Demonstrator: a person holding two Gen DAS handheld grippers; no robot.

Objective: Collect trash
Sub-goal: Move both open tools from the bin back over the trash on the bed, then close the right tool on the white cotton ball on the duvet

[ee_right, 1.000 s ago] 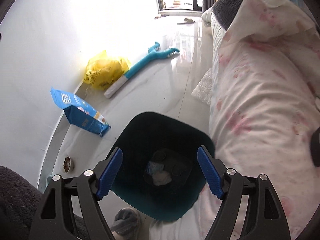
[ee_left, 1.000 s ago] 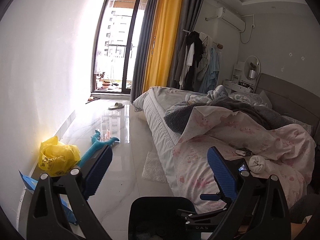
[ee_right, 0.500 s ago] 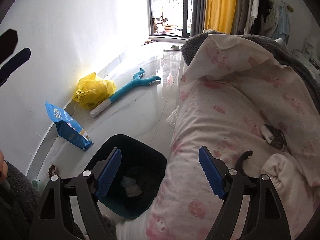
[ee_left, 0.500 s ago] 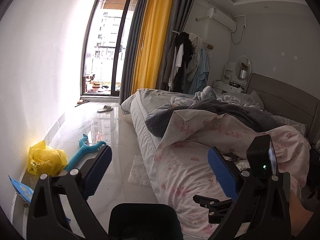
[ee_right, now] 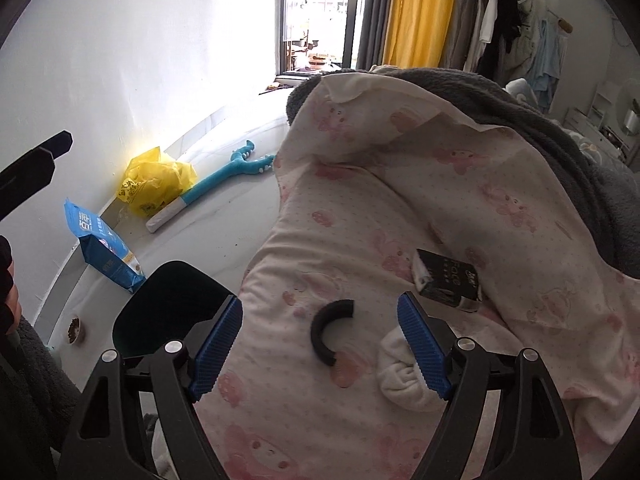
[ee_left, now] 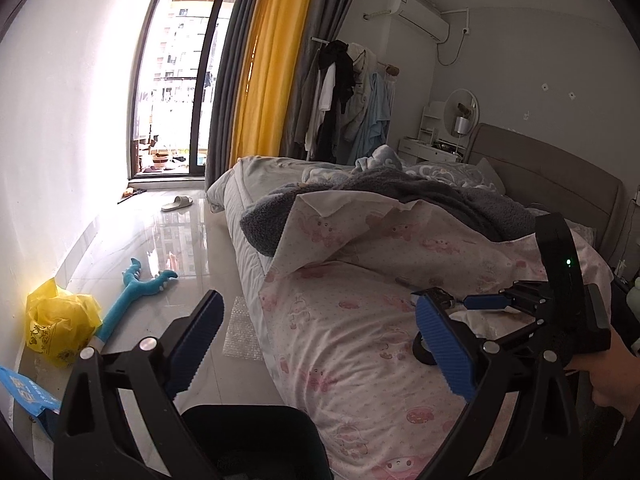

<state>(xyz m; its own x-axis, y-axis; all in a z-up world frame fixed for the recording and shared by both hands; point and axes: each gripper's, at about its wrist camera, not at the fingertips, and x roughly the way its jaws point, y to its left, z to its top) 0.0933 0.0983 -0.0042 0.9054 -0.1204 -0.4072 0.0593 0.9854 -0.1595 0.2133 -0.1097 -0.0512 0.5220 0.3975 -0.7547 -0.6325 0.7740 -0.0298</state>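
On the pink bedspread lie a black C-shaped ring piece, a black box and a white crumpled wad. My right gripper is open and empty, hovering just above the ring piece, with the wad by its right finger. The dark bin stands on the floor beside the bed, left of the right gripper; it also shows in the left wrist view. My left gripper is open and empty above the bin and bed edge. The right gripper's body shows at right there.
On the floor by the wall lie a yellow plastic bag, a blue pouch, a teal toy stick and a small bowl. Bubble wrap lies beside the bed. A grey blanket covers the far bed.
My right gripper has swung from above the bin to over the bedspread, now above the ring piece. The left gripper's view has panned right; the right gripper now shows in it.
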